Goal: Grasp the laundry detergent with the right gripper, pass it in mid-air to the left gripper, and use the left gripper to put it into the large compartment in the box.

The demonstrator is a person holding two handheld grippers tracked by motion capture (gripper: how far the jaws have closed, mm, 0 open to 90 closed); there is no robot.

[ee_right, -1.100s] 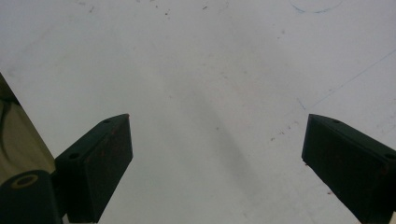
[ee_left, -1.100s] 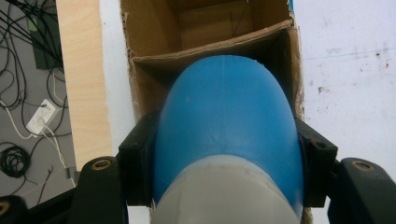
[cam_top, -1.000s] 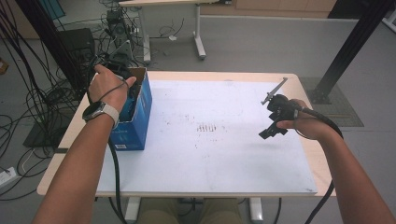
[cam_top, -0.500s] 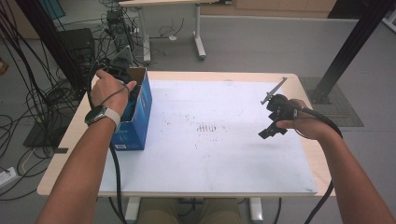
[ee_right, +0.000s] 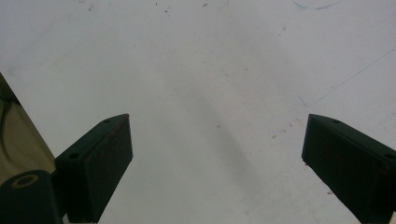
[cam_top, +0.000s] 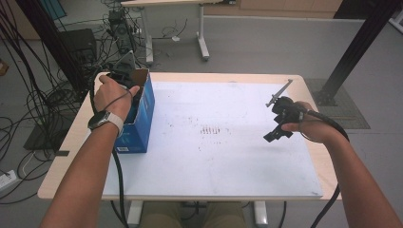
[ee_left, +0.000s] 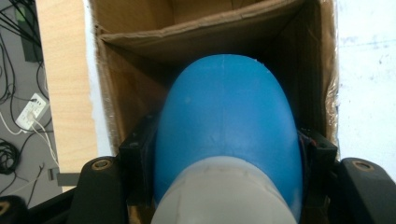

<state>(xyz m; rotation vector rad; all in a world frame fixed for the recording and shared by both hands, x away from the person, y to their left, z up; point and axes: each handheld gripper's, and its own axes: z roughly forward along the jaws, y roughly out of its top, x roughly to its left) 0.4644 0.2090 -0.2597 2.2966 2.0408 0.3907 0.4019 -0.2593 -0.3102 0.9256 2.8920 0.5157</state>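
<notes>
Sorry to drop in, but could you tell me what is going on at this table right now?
A person is working with a claw in each hand. The left claw is shut on a rounded blue object and holds it inside the open cardboard box at the table's left side. The right claw is open with nothing between its jaws, held above the white sheet.

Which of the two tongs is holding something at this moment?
The left tongs, inside the cardboard box: they clamp a blue rounded object. The right tongs stand open over the white sheet.
</notes>
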